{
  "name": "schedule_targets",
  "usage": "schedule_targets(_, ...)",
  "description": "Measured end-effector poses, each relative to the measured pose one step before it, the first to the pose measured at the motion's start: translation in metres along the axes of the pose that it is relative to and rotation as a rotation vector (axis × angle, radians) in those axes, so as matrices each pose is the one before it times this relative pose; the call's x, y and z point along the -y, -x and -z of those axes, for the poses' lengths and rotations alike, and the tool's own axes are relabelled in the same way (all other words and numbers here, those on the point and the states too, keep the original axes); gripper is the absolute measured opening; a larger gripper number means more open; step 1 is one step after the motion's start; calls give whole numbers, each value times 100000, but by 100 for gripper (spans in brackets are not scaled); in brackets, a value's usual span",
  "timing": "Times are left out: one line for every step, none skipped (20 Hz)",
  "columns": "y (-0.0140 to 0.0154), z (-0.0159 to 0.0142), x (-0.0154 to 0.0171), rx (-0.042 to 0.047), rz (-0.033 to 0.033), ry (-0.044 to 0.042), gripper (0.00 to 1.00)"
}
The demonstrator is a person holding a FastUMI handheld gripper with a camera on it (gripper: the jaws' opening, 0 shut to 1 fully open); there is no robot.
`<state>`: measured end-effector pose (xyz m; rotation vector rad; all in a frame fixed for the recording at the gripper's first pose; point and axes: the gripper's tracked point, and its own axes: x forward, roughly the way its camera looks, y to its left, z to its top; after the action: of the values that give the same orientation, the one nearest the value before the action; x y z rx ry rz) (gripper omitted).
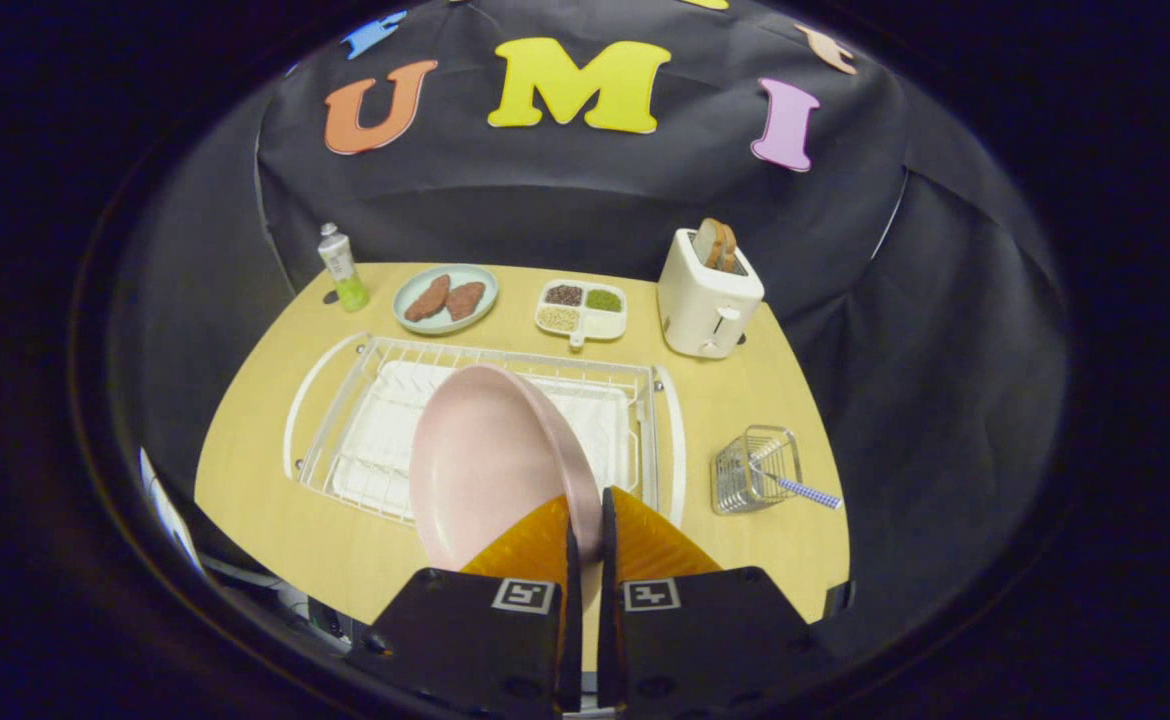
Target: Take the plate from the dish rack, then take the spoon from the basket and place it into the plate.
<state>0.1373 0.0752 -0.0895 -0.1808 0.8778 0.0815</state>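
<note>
Fingers (585, 520) closed on the rim of the pink plate (490, 460), one on each face, gripping it edge-on. Plate held on its edge, near upright and tilted a little, just ahead of the fingers and over the near side of the dish rack (645, 420); cannot tell whether its lower edge touches the rack's wires. Probably gripped by the rim because only the thin edge fits between the fingers, and kept upright because that is how the rack's slots held it.

White wire rack on the tabletop (265, 500) beyond the fingers, with a white tray beneath and no other dish visible in it. To the right of the fingers, well apart from the rack, a small wire basket (755, 468) holding the spoon (795, 487), its checked handle leaning out over the basket's rim toward the right, an easy end to pinch later.

Farther beyond: a pale green plate (445, 297) with two brown pieces of food, a divided dish (582, 307) with different grains in three compartments and the fourth looking bare, a toaster (707, 295) with bread standing in the slot, a small bottle (342, 266).

Judged: first step under way, plate not yet set down; spoon untouched.
</note>
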Motion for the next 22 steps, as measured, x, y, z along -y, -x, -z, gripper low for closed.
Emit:
schedule_targets(169, 1679, 126, 749, -3518, -1212, 11)
schedule_targets(43, 1701, 13, 299, -3248, -1503, 11)
schedule_targets(-53, 1621, 275, 72, -2579, -1735, 11)
schedule_targets(-237, 1571, 449, 178, -1845, -2844, 12)
schedule_targets(-419, 1446, 637, -359, -1037, -2384, 12)
schedule_targets(-545, 1287, 581, -566, -764, -2971, 11)
schedule_targets(-628, 1051, 580, -878, -696, -3056, 11)
schedule_targets(-651, 994, 525, -1312, -443, -1242, 11)
schedule_targets(-526, 834, 629, -1311, 36, -1565, 12)
schedule_targets(-478, 812, 434, -899, 41, -543, 11)
schedule_targets(-401, 787, 206, -357, -141, 737, 12)
schedule_targets(-501, 813, 233, -567, 342, 428, 12)
schedule_targets(-530, 558, 125, -591, -1094, 286, 11)
schedule_targets(-456, 593, -276, -488, -2408, -1048, 11)
schedule_targets(-402, 291, -22, -406, -2226, -1604, 12)
schedule_targets(-196, 336, 344, -15, -947, -2138, 12)
schedule_targets(-295, 227, 488, 953, -241, -2153, 13)
schedule_targets(-245, 213, 414, 931, 278, -1407, 13)
schedule_targets(-476, 298, 514, -85, 580, -519, 14)
schedule_targets(-414, 437, 365, -345, 396, 201, 15)
schedule_targets(-418, 258, 446, -573, 576, 551, 17)
schedule_targets(-351, 18, 287, 240, -320, -964, 19)
